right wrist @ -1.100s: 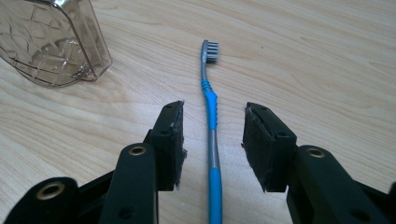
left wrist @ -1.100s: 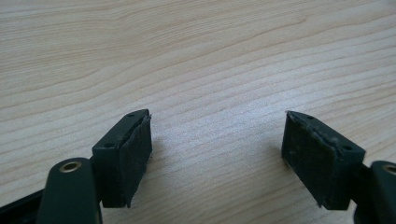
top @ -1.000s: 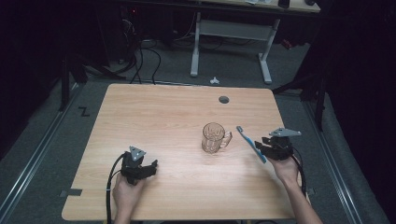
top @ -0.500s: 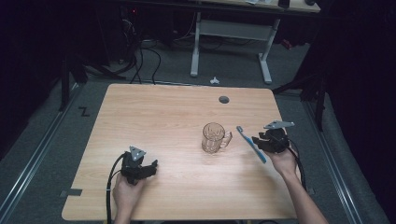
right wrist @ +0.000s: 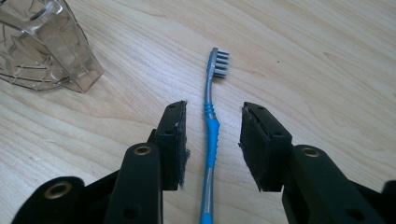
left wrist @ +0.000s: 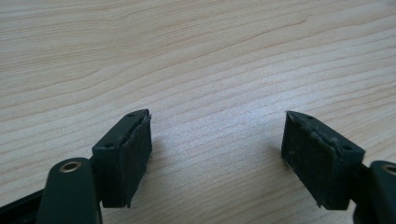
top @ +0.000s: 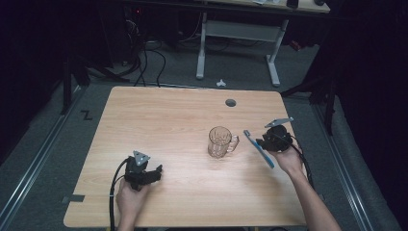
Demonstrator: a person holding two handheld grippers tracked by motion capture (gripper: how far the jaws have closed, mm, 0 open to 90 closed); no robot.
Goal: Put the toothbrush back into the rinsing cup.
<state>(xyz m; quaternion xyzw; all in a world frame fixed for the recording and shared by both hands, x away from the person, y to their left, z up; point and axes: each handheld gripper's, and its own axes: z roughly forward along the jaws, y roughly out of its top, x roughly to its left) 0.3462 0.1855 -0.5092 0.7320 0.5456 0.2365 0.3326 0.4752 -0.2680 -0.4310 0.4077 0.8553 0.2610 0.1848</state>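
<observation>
Between right gripper (right wrist: 211,147) pads, toothbrush (right wrist: 211,140)

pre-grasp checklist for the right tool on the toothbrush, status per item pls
1. Toothbrush between the jaws of the right tool: ok, handle runs up the gap.
2. Pads pressing the handle: not ok. Jaws have just been closing, but gaps show on both sides.
3. Toothbrush lying flat on the table: ok, bristle end points away from the tool.
4. Glass mug clear of the toothbrush: ok, apart from it, to its left in the high view.
5. Left tool out of the way: ok, open, nothing between its jaws, near the table's front edge.
</observation>
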